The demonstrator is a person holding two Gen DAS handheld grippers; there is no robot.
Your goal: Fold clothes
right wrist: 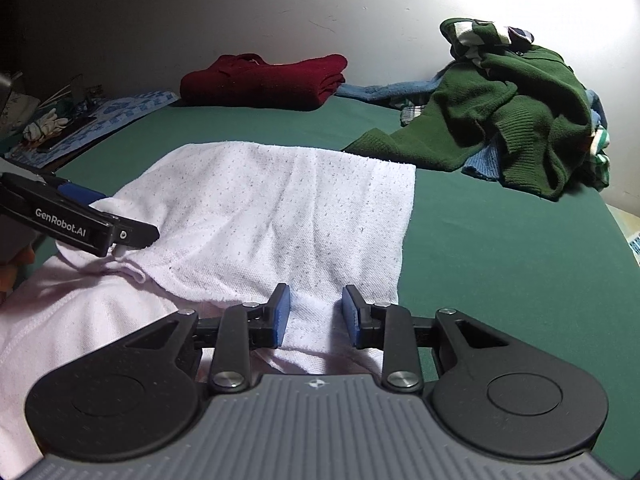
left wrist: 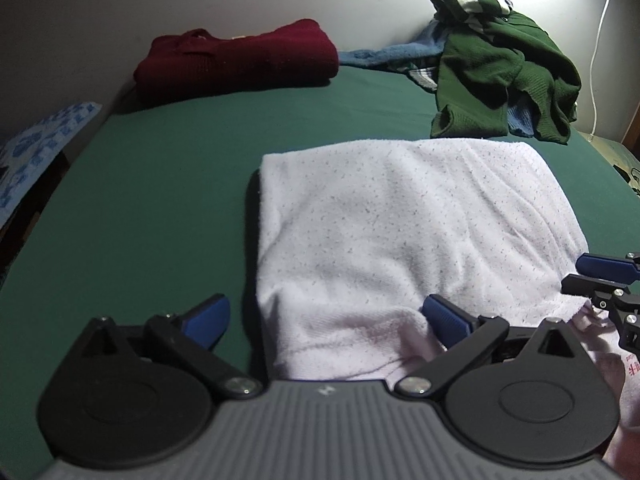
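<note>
A pale pink speckled garment [left wrist: 400, 216] lies partly folded on the green surface [left wrist: 160, 184]; it also shows in the right wrist view [right wrist: 280, 208]. My left gripper [left wrist: 326, 320] is open wide, its jaws either side of the garment's near left edge. My right gripper [right wrist: 316, 314] is open over the near edge of the folded layer, with cloth between its jaws. The right gripper shows at the right edge of the left wrist view [left wrist: 600, 280]. The left gripper shows at the left of the right wrist view [right wrist: 92, 220].
A folded dark red sweater [left wrist: 240, 60] lies at the back. A heap of unfolded clothes with a green sweater [left wrist: 504, 68] on top lies back right. A blue patterned cloth [left wrist: 36, 148] lies off the left edge. A white cable [left wrist: 600, 40] hangs on the wall.
</note>
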